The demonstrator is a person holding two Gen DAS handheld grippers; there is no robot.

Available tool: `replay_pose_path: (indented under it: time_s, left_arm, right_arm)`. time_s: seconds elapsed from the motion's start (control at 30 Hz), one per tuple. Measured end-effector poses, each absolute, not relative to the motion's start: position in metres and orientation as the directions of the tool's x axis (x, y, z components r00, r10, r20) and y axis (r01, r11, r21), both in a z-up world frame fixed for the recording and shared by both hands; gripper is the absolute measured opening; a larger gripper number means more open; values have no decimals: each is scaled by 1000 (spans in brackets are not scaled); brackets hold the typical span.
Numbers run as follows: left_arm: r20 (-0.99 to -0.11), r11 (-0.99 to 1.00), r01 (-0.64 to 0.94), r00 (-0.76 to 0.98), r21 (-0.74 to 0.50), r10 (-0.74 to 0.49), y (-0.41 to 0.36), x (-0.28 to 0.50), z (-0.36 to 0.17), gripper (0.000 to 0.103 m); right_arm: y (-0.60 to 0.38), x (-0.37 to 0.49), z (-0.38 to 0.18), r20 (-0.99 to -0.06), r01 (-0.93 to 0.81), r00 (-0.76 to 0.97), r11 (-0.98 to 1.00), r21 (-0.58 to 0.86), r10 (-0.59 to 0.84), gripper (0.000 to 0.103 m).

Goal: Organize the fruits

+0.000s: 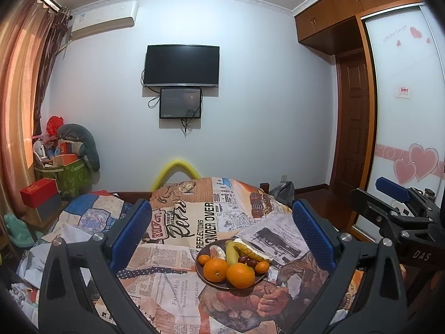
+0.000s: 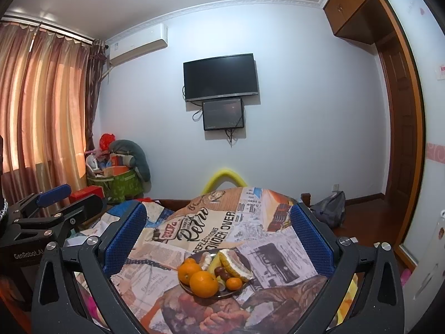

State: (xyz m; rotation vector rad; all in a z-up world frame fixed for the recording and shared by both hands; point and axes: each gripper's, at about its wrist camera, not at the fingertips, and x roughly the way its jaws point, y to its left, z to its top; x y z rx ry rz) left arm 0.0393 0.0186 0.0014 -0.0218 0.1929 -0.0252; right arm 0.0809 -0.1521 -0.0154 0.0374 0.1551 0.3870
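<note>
A dark plate [image 1: 207,280] of fruit sits on a table under a newspaper-print cloth [image 1: 178,289]. On it lie two large oranges [image 1: 240,275], small tangerines [image 1: 262,267], a green-yellow banana [image 1: 231,252], dark grapes [image 1: 249,261] and a pomelo wedge [image 1: 251,250]. My left gripper [image 1: 221,232] is open and empty, raised short of the plate. My right gripper [image 2: 218,232] is open and empty; the plate [image 2: 222,296] and oranges [image 2: 203,284] lie between its fingers below. Each gripper shows in the other's view, the right [image 1: 392,192] and the left [image 2: 52,194].
A bed with patchwork covers [image 1: 83,217] lies left of the table. Boxes and a green bag [image 1: 75,175] stand in the far left corner by the curtains. A TV [image 1: 182,65] hangs on the far wall. A wardrobe [image 1: 403,111] and a grey backpack [image 2: 329,211] are at the right.
</note>
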Motion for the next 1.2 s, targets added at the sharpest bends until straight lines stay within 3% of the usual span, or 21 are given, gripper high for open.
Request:
replay_pose_path:
  time_s: [1.2]
  left_arm:
    - [-218, 998, 30, 975, -60, -42, 25, 49, -2, 103]
  right_arm:
    - [-152, 81, -15, -149, -369, 914, 926, 74, 376, 103]
